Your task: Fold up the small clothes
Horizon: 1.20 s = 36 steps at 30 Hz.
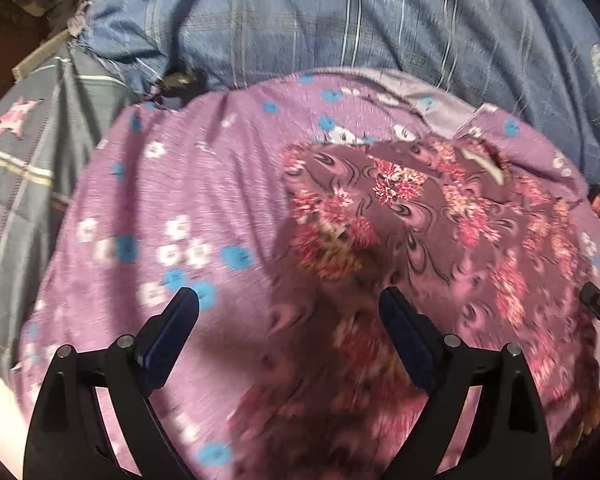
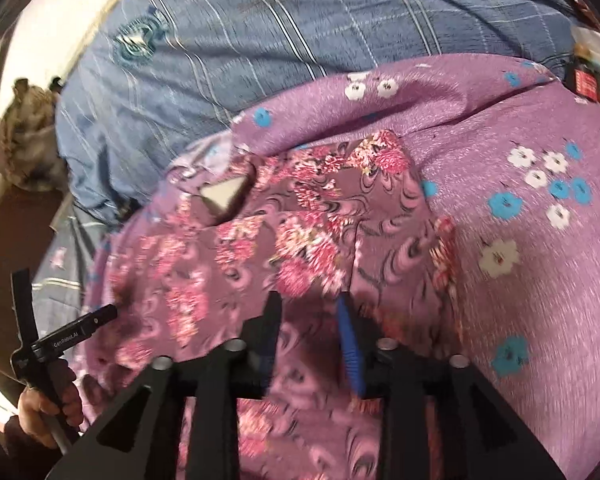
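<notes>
A small mauve garment with pink flowers and dark swirls (image 1: 420, 216) lies on a purple bedsheet with blue and white flowers (image 1: 160, 200). My left gripper (image 1: 288, 308) is open and empty, its fingers (image 1: 180, 312) wide apart just above the sheet and the garment's left edge. In the right wrist view the garment (image 2: 260, 220) fills the middle, with a pale label at its neck. My right gripper (image 2: 310, 308) has its jaws partly closed with garment cloth between and under them; whether it grips the cloth is unclear. Both views are blurred by motion.
A blue checked quilt (image 1: 340, 20) is bunched behind the sheet, also in the right wrist view (image 2: 260, 32). A grey cover with a pink star (image 1: 20, 120) lies at the left. The left gripper body and a hand (image 2: 52, 400) show at the lower left of the right wrist view.
</notes>
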Motion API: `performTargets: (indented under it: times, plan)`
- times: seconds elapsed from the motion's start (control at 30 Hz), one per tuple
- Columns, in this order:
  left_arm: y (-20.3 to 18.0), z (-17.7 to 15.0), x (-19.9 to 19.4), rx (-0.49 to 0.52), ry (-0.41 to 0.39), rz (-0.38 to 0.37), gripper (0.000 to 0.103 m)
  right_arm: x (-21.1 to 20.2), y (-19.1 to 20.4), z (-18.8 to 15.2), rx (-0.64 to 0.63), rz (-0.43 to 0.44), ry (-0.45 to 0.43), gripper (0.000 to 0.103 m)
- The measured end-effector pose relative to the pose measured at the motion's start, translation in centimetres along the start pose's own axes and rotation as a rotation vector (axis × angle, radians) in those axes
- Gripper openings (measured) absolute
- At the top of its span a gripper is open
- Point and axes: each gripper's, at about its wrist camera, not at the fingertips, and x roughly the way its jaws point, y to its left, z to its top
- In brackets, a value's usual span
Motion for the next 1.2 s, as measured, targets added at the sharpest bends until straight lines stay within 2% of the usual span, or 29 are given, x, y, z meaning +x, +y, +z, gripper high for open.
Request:
performTargets:
  times: [0.17, 0.27, 0.33, 0.43, 0.53, 0.6, 0.77, 0.9, 1.0, 1.07, 1.13, 1.17, 1.2]
  plan:
    - [3.8, -3.4, -4.4, -0.014, -0.014, 0.002, 0.093, -5.1, 1.7, -1.9, -0.036, 0.056, -0.073, 0.049]
    - [5.9, -6.4, -6.0, -0.022, 0.000, 0.003, 0.093, -8.5, 1.3, -4.4, 0.001, 0.110, -0.099, 0.057]
    - [7.0, -8.5, -6.9, -0.023, 0.013, -0.008, 0.093, -10.3, 0.7, -6.4, 0.028, 0.134, -0.096, 0.058]
    - [7.1, -11.8, -7.5, 0.020, 0.045, -0.060, 0.093, -12.6, 0.3, -9.1, 0.038, 0.098, -0.071, 0.063]
    - [6.1, -14.7, -7.4, 0.090, 0.074, -0.088, 0.093, -14.2, 0.6, -12.6, 0.009, 0.024, -0.017, 0.071]
    - [5.8, -16.4, -7.0, 0.115, 0.097, -0.098, 0.093, -14.2, 1.1, -15.0, -0.016, -0.028, 0.046, 0.078]
    - [6.6, -18.8, -5.8, 0.093, 0.144, -0.095, 0.093, -11.7, 1.5, -20.0, -0.030, -0.170, 0.211, 0.078]
    - [7.3, -19.7, -6.0, 0.106, 0.131, -0.112, 0.093, -11.1, -0.2, -22.3, 0.058, -0.252, 0.254, 0.078]
    - [8.0, -19.9, -5.9, 0.091, 0.131, -0.144, 0.086, -10.5, -1.6, -23.3, 0.126, -0.296, 0.277, 0.078]
    - [8.7, -20.1, -5.6, 0.058, 0.144, -0.169, 0.070, -9.2, -2.1, -23.6, 0.145, -0.287, 0.296, 0.078]
    - [9.3, -20.3, -5.4, 0.036, 0.159, -0.179, 0.063, -7.7, -2.8, -23.9, 0.160, -0.309, 0.305, 0.078]
    - [9.5, -20.4, -5.4, 0.031, 0.158, -0.182, 0.063, -6.9, -3.2, -24.1, 0.174, -0.318, 0.304, 0.076]
    - [9.6, -20.5, -5.5, 0.031, 0.157, -0.182, 0.063, -6.4, -3.5, -24.3, 0.190, -0.316, 0.308, 0.062]
